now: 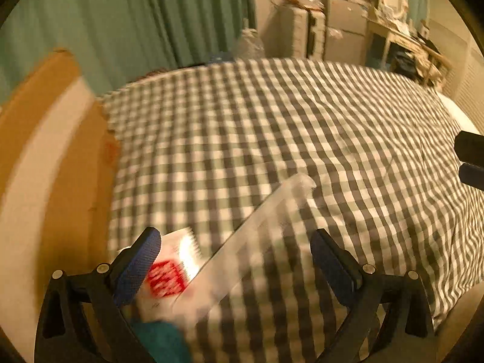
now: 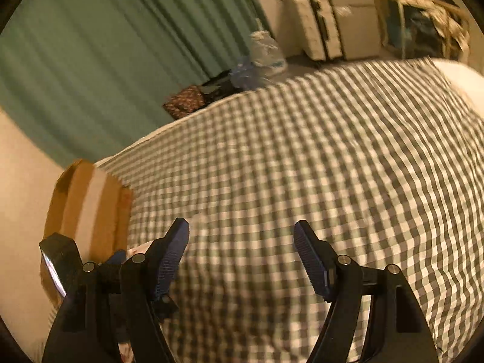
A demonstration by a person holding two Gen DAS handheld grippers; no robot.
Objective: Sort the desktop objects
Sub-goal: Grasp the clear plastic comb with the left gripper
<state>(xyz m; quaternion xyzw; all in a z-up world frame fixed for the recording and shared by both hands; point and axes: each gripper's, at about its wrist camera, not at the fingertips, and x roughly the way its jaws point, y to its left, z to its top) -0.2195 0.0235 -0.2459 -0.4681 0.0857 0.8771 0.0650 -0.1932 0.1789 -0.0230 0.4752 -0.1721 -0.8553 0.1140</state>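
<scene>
My left gripper (image 1: 234,236) hangs open and wide over the green-checked cloth (image 1: 272,127). A clear plastic strip (image 1: 257,236), blurred, lies slanted between its jaws, and neither pad touches it. A white packet with a red label (image 1: 169,272) lies by the left finger (image 1: 142,263). Something teal (image 1: 160,341) shows at the bottom edge. My right gripper (image 2: 240,224) is open above bare cloth (image 2: 302,151) with nothing between its fingers. Its tips show at the right edge (image 1: 470,157) of the left wrist view.
A brown cardboard box with a pale tape stripe (image 1: 60,157) (image 2: 87,199) stands against the cloth's left edge. Green curtains (image 1: 136,24) hang behind. Suitcases (image 1: 305,30) and a cluttered table (image 1: 402,30) stand far back. The left gripper's black frame (image 2: 60,251) sits left of my right gripper.
</scene>
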